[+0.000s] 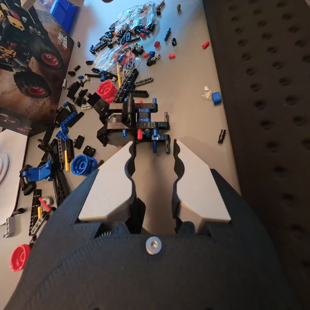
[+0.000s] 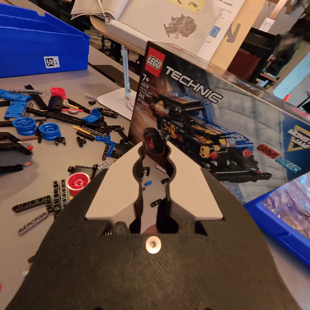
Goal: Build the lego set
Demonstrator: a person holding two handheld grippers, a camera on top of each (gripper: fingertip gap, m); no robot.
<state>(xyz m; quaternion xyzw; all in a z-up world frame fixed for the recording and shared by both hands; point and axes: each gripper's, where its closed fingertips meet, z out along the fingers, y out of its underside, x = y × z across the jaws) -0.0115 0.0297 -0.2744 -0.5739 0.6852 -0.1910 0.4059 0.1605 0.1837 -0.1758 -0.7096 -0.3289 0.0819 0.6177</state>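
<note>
My left hand-held gripper [image 1: 154, 142] sits with its jaws apart, bare tabletop [image 1: 189, 104] between them and along the right side; the half-built assembly [image 1: 134, 122] stands just beyond the fingertips, blocking the way straight ahead; loose pieces [image 1: 63, 151] crowd the left, and bags of parts [image 1: 134, 18] lie at the far end. My right hand-held gripper [image 2: 154, 146] has a narrower gap; the set's box [image 2: 209, 125] stands upright close ahead; a blue bin [image 2: 285, 223] closes the near right; scattered beams and wheels [image 2: 50, 132] fill the left.
</note>
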